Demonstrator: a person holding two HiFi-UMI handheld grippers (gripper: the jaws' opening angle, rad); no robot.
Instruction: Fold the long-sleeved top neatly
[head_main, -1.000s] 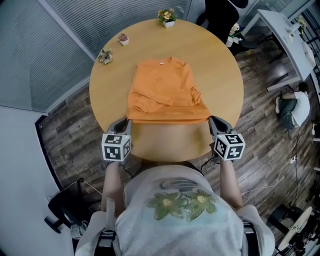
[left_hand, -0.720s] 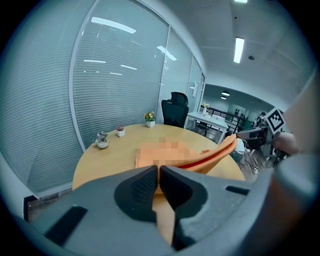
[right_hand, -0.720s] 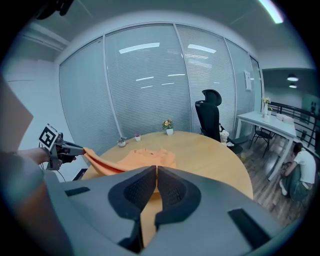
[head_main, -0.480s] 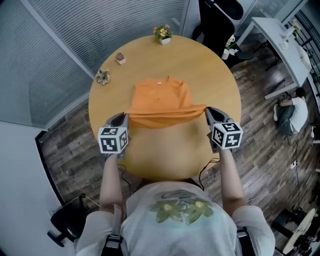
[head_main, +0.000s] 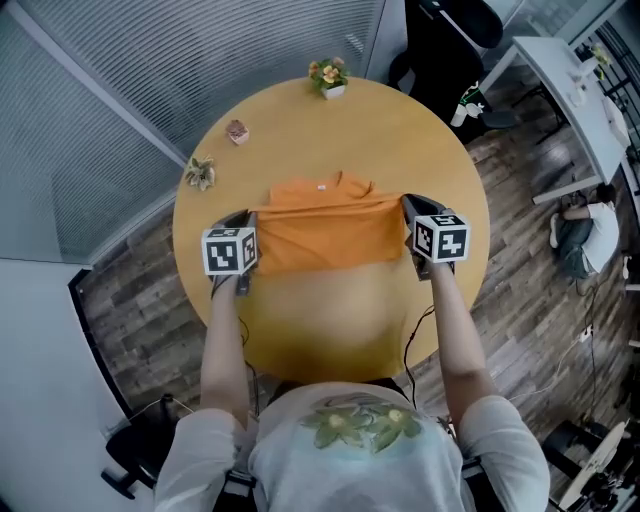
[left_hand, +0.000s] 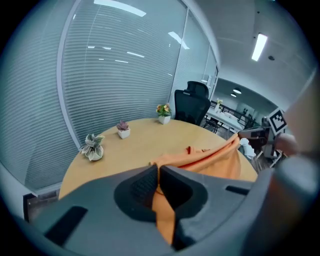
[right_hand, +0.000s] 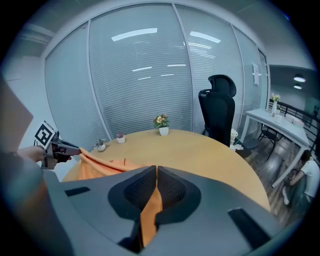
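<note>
The orange top (head_main: 330, 235) lies in the middle of the round worktop (head_main: 330, 320). The left gripper (left_hand: 158, 176) is closed tight on the top's left corner. The right gripper (right_hand: 156, 186) is closed tight on its right corner. The edge between them is lifted up and pulled straight. Three small plants (head_main: 329, 76) stand along the upper left rim of the worktop.

Both arms reach forward over the table, roughly parallel; the left gripper (head_main: 246, 216) and right gripper (head_main: 407, 203) angle downward; each has its jaws clamped on the orange top (head_main: 330, 235) stretched between them.
</note>
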